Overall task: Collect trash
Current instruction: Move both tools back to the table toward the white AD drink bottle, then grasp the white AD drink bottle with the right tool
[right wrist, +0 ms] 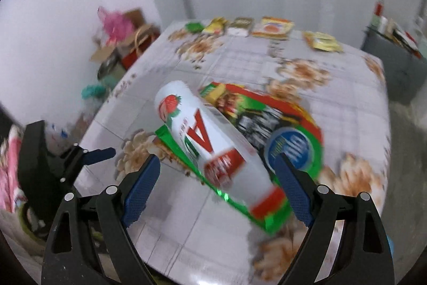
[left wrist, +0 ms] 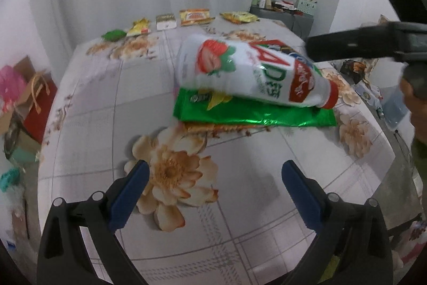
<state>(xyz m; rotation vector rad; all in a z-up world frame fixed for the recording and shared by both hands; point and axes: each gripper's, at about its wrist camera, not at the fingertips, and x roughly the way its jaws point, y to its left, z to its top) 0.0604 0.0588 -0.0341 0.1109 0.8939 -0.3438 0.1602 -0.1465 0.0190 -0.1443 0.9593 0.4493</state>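
Right gripper (right wrist: 217, 172) is spread wide with nothing pinched: the bottle (right wrist: 213, 148) lies between its blue pads, but whether the far pad touches the cap end I can't tell through the blur. Left gripper (left wrist: 214, 191) is also wide open and empty, hanging over bare tablecloth (left wrist: 88, 151), short of the pile.

Bottle is white with a strawberry print and a red cap (left wrist: 331, 98). It lies on its side on top of a green foil wrapper (left wrist: 253, 115). Under that sits a larger green-and-red bag (right wrist: 280, 119), and an orange edge pokes out below the foil. This pile is mid-table.

Along the far edge sits a row of five more pieces, well apart from the pile: green packet (left wrist: 113, 34), yellow packet (left wrist: 138, 27), small box (left wrist: 166, 21), orange pack (left wrist: 194, 16), and another yellow wrapper (left wrist: 238, 16).

Progress, as I read it: stacking is partly done. A few items are piled centrally, the far row is untouched, and no bin or bag to drop things into is in view. The right gripper looks lined up on the bottle, so I'd guess that's the item in hand. Most of the job is left.

Risk: the round bottle on slick foil may roll when nudged.
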